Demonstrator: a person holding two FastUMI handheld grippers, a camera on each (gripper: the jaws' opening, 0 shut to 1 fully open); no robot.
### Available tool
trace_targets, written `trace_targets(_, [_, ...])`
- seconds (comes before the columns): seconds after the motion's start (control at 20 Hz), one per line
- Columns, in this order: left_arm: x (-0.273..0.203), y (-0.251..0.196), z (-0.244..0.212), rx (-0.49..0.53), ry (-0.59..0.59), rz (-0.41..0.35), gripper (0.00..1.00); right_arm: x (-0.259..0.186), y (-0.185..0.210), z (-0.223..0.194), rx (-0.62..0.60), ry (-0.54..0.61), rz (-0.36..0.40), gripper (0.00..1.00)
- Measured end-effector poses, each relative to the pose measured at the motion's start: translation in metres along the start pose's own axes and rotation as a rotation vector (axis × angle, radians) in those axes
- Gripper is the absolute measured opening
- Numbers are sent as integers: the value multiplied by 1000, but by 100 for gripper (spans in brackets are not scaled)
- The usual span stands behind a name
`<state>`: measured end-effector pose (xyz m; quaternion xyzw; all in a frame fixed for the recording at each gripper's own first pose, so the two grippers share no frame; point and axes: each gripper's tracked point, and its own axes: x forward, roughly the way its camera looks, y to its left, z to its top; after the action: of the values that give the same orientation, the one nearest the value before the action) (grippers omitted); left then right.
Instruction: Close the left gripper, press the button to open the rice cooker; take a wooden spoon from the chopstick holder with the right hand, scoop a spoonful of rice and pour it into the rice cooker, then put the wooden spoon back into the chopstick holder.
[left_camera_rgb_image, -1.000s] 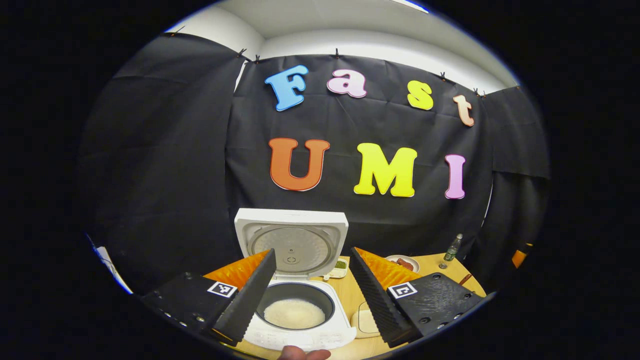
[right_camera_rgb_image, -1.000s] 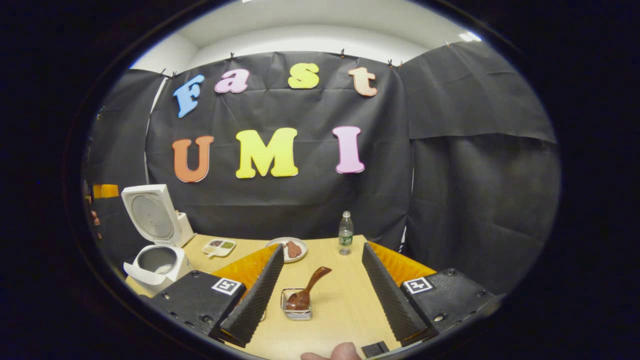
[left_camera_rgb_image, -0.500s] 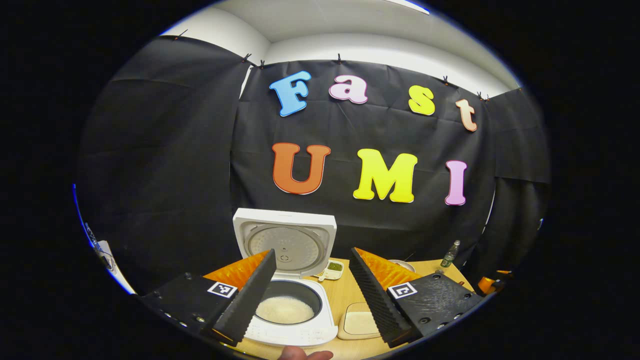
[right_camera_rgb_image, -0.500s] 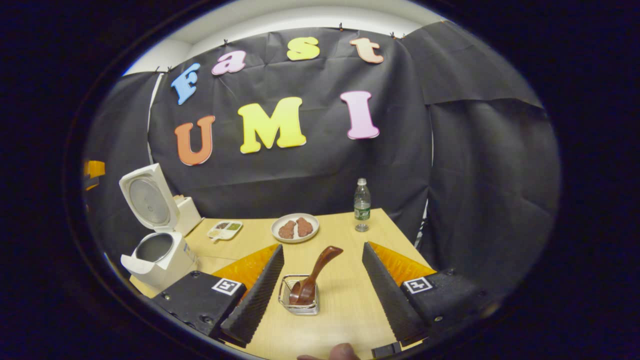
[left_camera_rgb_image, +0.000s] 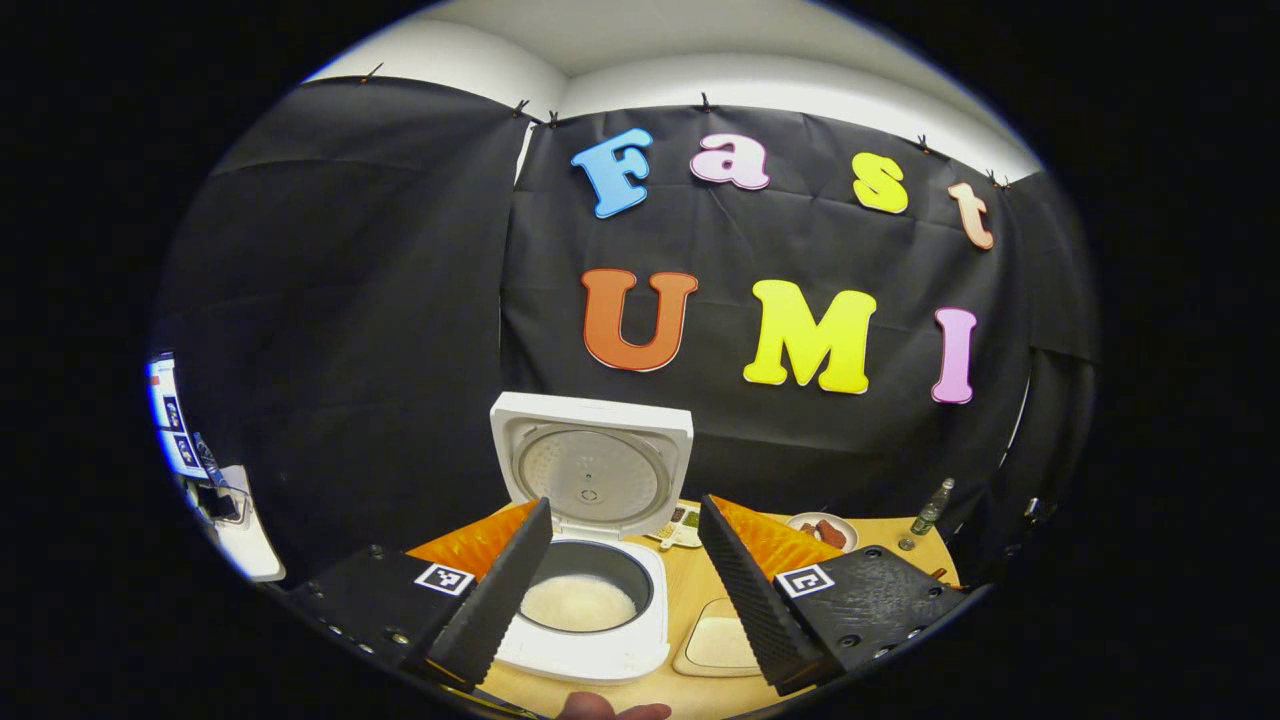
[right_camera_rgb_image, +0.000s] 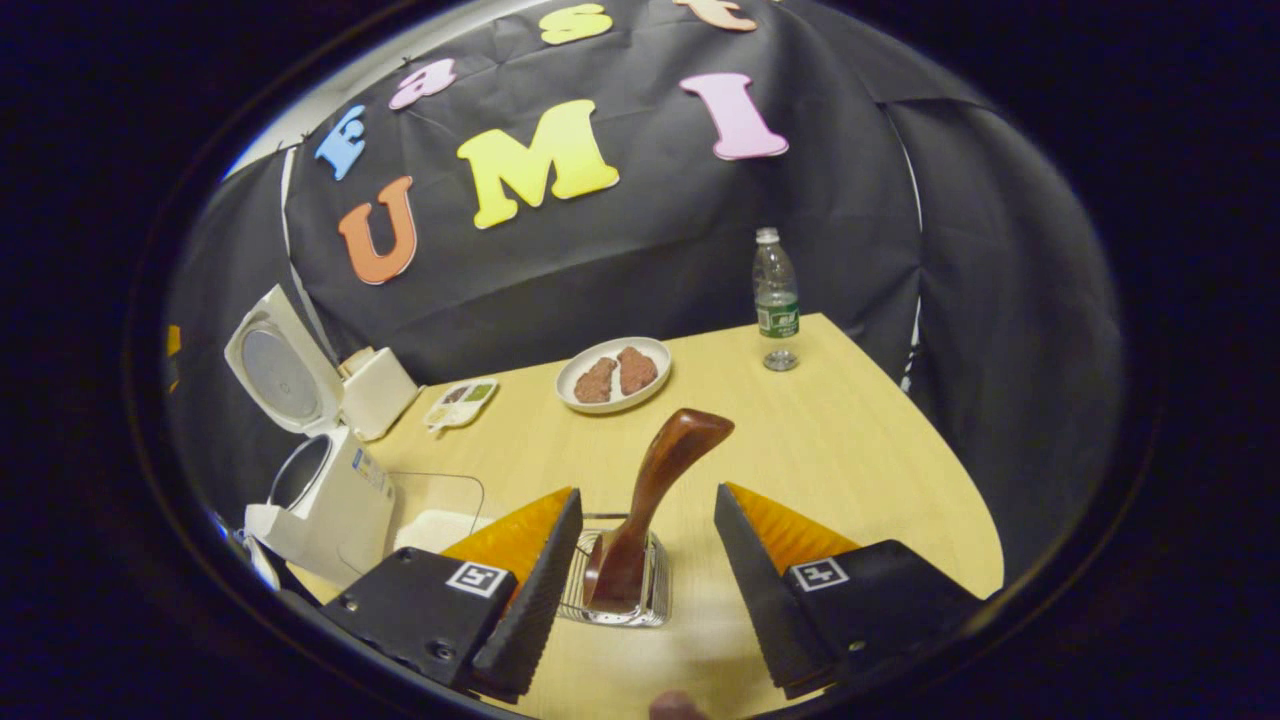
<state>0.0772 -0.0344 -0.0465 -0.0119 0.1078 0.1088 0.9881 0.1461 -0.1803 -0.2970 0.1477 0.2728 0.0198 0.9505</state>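
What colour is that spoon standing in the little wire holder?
Dark reddish-brown wooden spoon, glossy; clearest in the right gripper view, between the open jaws.

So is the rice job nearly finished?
Not yet. The rice cooker lid is already open. The right tongs are open around the wooden spoon, which stands in the chopstick holder. Grabbing, scooping, pouring and returning the spoon remain.

- Lit evenly from overhead; pale wooden table (right_camera_rgb_image: 850, 440) bright, black cloth wall (left_camera_rgb_image: 350, 330) dull and without glare.
- Soft short shadows beside the clear plastic bottle (right_camera_rgb_image: 775, 300) and round white plate (right_camera_rgb_image: 613, 373).
- Strong fisheye bending: cloth edges and table rim curved toward the margins.
- Centre sharp; outer ring dimmer, slightly smeared.
- Faint sheen on the open white rice cooker's lid (left_camera_rgb_image: 592, 475).
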Motion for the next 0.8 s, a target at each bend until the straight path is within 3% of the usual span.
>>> trace_targets(0.05, [-1, 1, -2, 5, 7, 13, 94, 8, -1, -1, 11, 10, 8, 86])
trace_targets(0.25, [-7, 0, -8, 24, 37, 43, 94, 33, -1, 0, 31, 26, 34, 71])
trace_targets(0.3, [-8, 2, -9, 26, 43, 48, 94, 36, 0, 0, 44, 29, 38, 57])
trace_targets(0.45, [-9, 3, -10, 25, 49, 54, 94, 38, -1, 2, 74, 38, 39, 46])
trace_targets(0.5, [-9, 4, -10, 21, 50, 56, 94, 37, -1, 4, 76, 36, 35, 35])
trace_targets(0.55, [-9, 5, -12, 13, 51, 53, 94, 35, 0, 4, 82, 40, 37, 31])
trace_targets(0.8, [-7, 17, -15, -5, 41, 35, 94, 19, 15, 1, 85, 63, 33, 24])
